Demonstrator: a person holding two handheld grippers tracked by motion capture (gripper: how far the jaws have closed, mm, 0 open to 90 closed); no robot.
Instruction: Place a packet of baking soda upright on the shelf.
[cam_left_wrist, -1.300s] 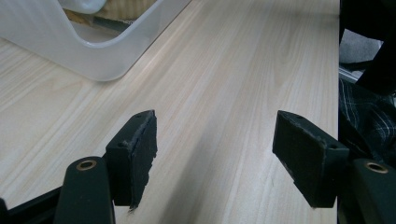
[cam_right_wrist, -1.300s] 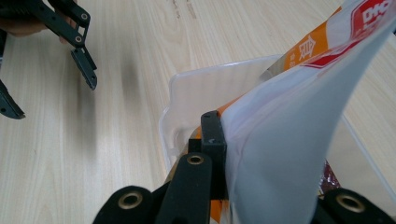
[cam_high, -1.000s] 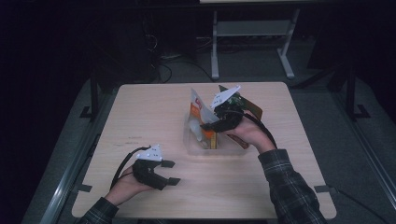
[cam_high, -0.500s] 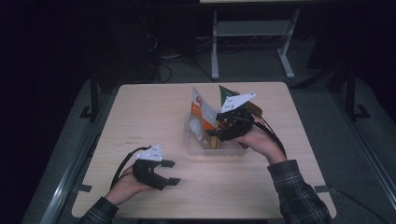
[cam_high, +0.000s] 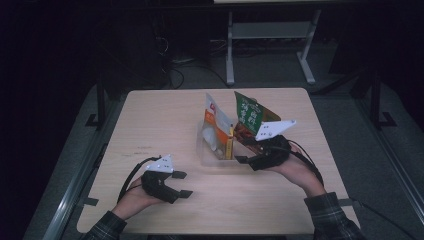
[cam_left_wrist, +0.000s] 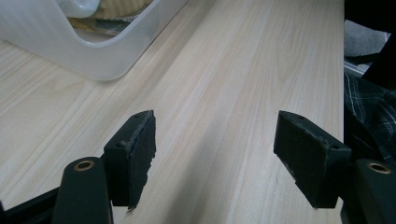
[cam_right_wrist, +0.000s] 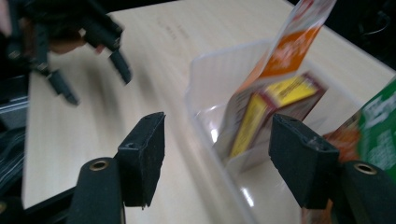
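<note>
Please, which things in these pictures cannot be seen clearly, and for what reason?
- Print on the green packet: too small in the high view, blurred in the right gripper view.
- Contents of the clear bin: cut off by the top edge in the left gripper view.
- Left gripper: motion-blurred there.

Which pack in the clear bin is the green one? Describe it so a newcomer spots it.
On the light wooden table, find the clear plastic bin near the middle. The green printed pouch leans at its right end, beside the right gripper. Its neighbours, the orange-and-white pouch and yellow box, carry no green.
</note>
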